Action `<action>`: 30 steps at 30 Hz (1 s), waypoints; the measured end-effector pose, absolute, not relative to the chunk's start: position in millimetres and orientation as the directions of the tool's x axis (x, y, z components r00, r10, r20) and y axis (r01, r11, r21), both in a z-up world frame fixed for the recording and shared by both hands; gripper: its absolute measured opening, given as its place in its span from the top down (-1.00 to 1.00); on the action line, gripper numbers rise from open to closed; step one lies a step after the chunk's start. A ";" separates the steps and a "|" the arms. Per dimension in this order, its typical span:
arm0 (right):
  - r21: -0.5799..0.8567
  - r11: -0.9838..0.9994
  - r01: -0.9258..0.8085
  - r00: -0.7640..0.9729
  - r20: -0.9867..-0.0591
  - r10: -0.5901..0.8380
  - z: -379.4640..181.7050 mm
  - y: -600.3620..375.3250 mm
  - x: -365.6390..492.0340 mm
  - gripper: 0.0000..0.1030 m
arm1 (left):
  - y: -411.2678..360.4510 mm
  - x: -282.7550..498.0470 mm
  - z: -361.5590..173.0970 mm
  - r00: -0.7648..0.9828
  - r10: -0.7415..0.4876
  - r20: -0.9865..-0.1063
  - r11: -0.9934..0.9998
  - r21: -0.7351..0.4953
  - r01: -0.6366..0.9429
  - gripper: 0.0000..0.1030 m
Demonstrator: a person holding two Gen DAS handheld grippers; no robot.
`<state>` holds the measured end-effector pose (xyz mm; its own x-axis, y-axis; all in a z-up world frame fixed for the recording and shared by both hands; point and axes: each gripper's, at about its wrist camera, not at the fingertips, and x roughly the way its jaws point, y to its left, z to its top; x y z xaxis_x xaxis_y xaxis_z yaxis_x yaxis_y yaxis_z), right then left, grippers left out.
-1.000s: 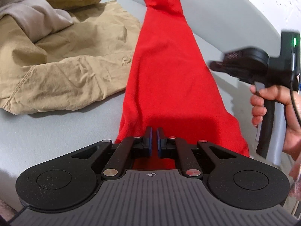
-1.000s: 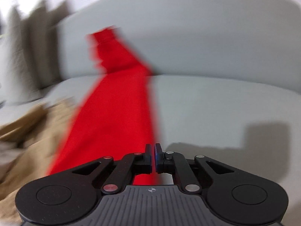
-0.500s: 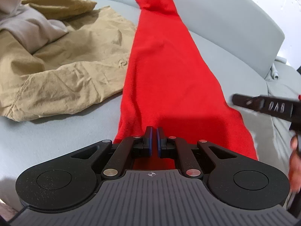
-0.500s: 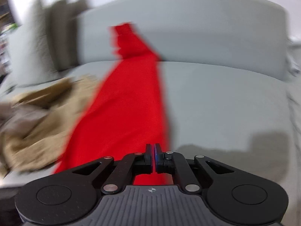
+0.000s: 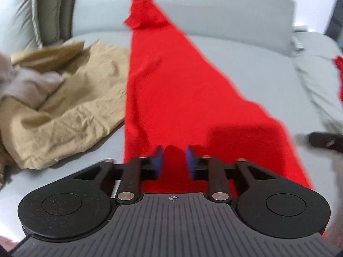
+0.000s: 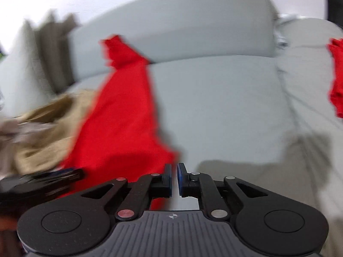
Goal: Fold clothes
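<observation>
A long red garment (image 5: 175, 90) lies stretched over the grey sofa seat (image 5: 257, 70), its far end up against the backrest. My left gripper (image 5: 174, 156) hovers over its near edge. The jaws are opening and the blue pads (image 5: 158, 160) stand apart from the red cloth seen between them. In the right wrist view the same garment (image 6: 120, 124) runs off to the left. My right gripper (image 6: 174, 171) is at its near right corner, jaws opening to a narrow gap with nothing in it. The views are blurred.
A crumpled tan garment (image 5: 70, 98) with a grey one (image 5: 27, 85) on it lies left of the red cloth. Another red garment (image 6: 336, 79) rests on the cushion at far right. Pillows (image 6: 42, 60) lean at the back left. The right gripper's tip (image 5: 325, 142) shows at the right edge.
The left jaws, shut on the red cloth's near edge before, have parted. The right jaws have parted slightly, and the right gripper has swung to the right along the sofa's near edge.
</observation>
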<state>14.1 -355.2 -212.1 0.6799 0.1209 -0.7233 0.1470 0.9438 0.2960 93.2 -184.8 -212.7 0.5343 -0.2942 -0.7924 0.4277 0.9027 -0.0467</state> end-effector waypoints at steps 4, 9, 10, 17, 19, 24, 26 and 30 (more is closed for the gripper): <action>0.355 0.934 0.052 0.609 -0.752 0.252 -219.2 -319.3 -8.7 0.76 | -182.8 52.4 -195.4 0.458 -0.281 -0.843 0.893 -0.056 0.446 0.26; 0.306 0.952 -0.002 0.571 -0.781 0.253 -230.6 -301.3 -31.5 0.92 | -172.7 12.5 -218.1 0.399 -0.234 -0.887 0.888 -0.028 0.459 0.16; 0.287 0.958 -0.009 0.562 -0.791 0.242 -229.9 -303.1 -35.2 1.00 | -173.1 10.1 -218.1 0.407 -0.229 -0.884 0.887 -0.018 0.461 0.16; 0.319 0.935 0.153 0.486 -0.848 0.211 -220.0 -353.9 -70.9 1.00 | -163.3 7.8 -215.9 0.230 -0.079 -0.970 0.924 0.015 0.383 0.21; 0.266 0.942 0.206 0.463 -0.874 0.145 -212.9 -357.7 -82.9 0.61 | -151.2 -1.9 -211.6 0.208 -0.058 -0.976 0.930 0.023 0.367 0.21; 0.295 0.932 0.210 0.508 -0.847 0.154 -192.6 -366.8 -112.5 0.49 | -127.8 -22.8 -190.5 0.235 -0.129 -0.963 0.948 -0.049 0.315 0.12; 0.342 0.913 0.224 0.523 -0.832 0.184 -191.4 -368.8 -115.1 0.46 | -124.6 -28.2 -184.5 0.244 -0.152 -0.958 0.949 -0.072 0.308 0.07; 0.366 0.899 0.241 0.520 -0.831 0.199 -188.3 -368.4 -117.5 0.41 | -126.7 -29.1 -176.3 0.256 -0.152 -0.955 0.944 -0.064 0.323 -0.01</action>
<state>-117.5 -368.4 -188.3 0.5201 0.1986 -0.8307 0.2406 0.8991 0.3656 -29.1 -126.7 -176.3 0.2563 -0.1523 -0.9545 0.3232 0.9442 -0.0639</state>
